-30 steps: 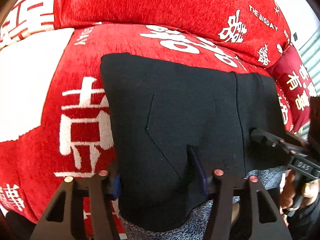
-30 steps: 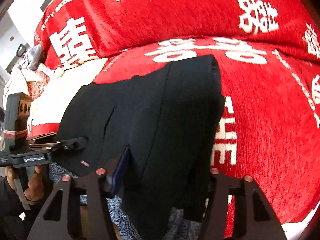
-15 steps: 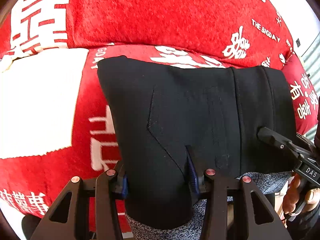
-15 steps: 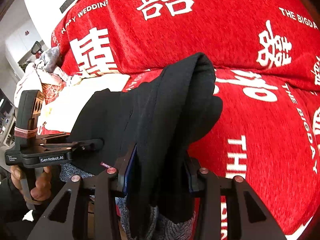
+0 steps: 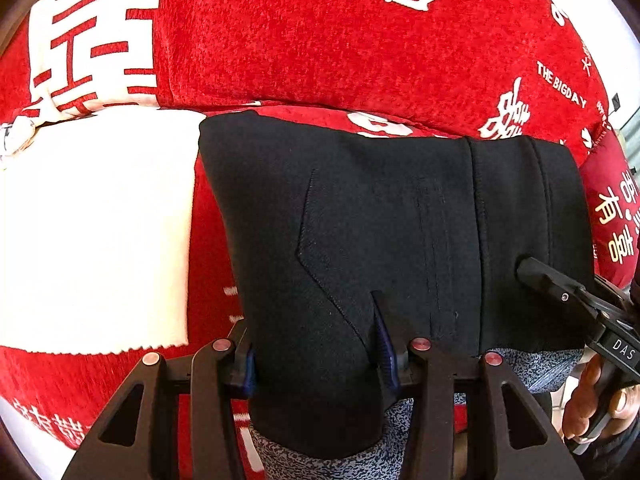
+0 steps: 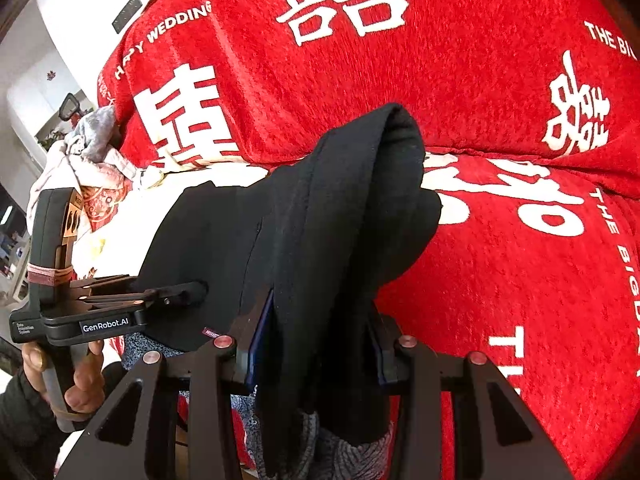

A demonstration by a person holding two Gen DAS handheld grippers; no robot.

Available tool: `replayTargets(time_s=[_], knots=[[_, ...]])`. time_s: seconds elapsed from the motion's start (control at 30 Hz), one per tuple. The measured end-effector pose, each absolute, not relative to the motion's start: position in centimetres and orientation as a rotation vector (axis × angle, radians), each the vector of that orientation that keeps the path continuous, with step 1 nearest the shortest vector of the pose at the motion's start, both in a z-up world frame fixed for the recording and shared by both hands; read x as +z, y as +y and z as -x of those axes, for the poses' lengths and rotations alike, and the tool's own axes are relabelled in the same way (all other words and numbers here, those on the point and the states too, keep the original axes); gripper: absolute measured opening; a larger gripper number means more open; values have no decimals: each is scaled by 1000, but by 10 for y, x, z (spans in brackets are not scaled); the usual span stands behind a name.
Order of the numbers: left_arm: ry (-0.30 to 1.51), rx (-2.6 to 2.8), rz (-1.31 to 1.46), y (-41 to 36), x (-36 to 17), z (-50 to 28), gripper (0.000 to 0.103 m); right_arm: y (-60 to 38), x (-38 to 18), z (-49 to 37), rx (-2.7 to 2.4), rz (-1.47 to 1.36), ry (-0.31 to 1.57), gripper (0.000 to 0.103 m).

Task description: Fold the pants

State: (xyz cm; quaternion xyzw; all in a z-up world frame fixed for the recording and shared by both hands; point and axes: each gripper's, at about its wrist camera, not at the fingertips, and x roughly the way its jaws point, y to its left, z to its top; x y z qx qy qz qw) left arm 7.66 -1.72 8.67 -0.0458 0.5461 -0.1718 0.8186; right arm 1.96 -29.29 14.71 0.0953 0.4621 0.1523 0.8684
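The black pants (image 5: 380, 220), folded into a thick stack with grey lining showing at the near edge, are held up between both grippers above the red sofa. My left gripper (image 5: 320, 356) is shut on the stack's left near edge. My right gripper (image 6: 316, 348) is shut on the right near edge, where the folded layers (image 6: 360, 200) bunch and drape over it. Each gripper shows in the other's view: the right one (image 5: 560, 292) at the pants' right side, the left one (image 6: 160, 296) at their left.
A red sofa cover with white characters (image 5: 360, 40) fills the background, seat (image 6: 520, 260) below and back cushion behind. A white cloth patch (image 5: 92, 232) lies on the seat at left. A pile of laundry (image 6: 88, 152) sits on the sofa's far left end.
Both grippers have closed on the pants and lifted the folded stack off the seat, drawing it nearer; the far fold now hangs raised over the right gripper.
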Motion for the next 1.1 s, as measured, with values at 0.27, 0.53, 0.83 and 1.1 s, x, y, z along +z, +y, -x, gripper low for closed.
replayTargets(time_s=[0.27,0.53,0.83,1.1], knots=[[1227,-351,108,-14,62,-102,47,-293,120,-50,311,-244,1034,44],[1261,-346,155,-11,34,-110,56,-306,85,-73,288,-297,1093,44],[1286,-261,225,21,33,-108,92,-332,70,-75,138,-359,1163,80],[1129,-287,191,17,82,-52,92,-272,123,-3,270,-36,978,81]])
